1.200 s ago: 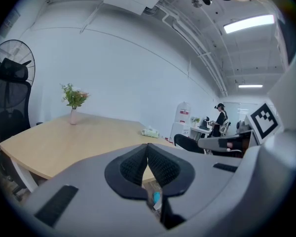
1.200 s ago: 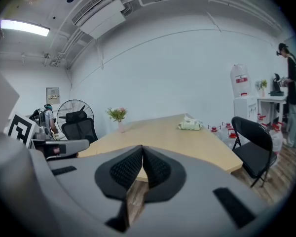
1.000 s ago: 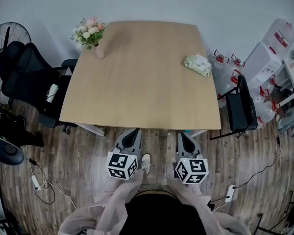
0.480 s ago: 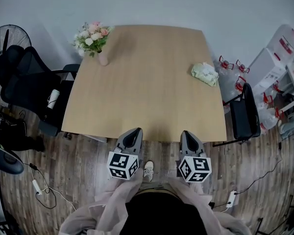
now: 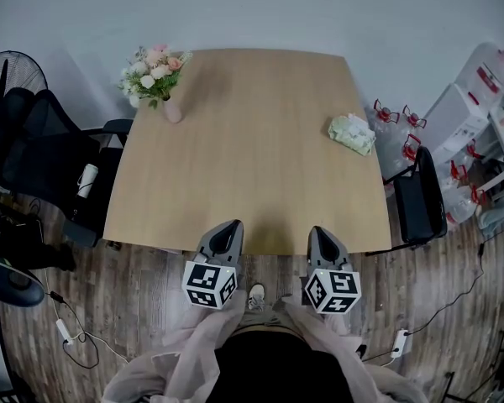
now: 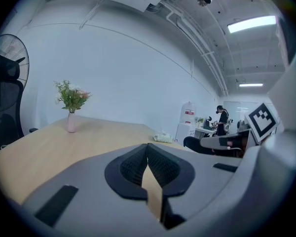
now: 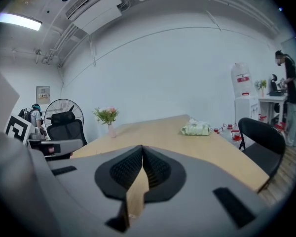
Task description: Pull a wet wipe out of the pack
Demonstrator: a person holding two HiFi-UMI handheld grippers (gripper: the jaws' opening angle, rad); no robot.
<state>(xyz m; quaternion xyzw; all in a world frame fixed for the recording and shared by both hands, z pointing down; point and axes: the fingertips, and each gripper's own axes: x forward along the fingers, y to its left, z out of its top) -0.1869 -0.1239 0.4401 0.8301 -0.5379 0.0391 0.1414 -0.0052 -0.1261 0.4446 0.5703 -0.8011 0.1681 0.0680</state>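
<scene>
Overhead, an office room with a wood-plank floor and a pale wall. A standing fan and a black office chair sit at the left. A second black chair and clear water bottles stand at the right.

A large light-wood table fills the centre, mostly bare and smooth. A pink vase of flowers stands at its far left corner.

At the near edge, a person holds the left gripper and right gripper side by side. Both point across the table. Each has its jaws pressed together with nothing between them.

The wet wipe pack lies near the table's far right edge, well apart from both grippers. It is pale green, soft and crumpled-looking.

The pack is probably light, with slick film, so it may slide or lift when a wipe is pulled. One gripper would likely need to pin it down. A wipe is thin, limp and damp, best pinched at whatever tuft shows at the top opening. That opening is too small to make out here.
</scene>
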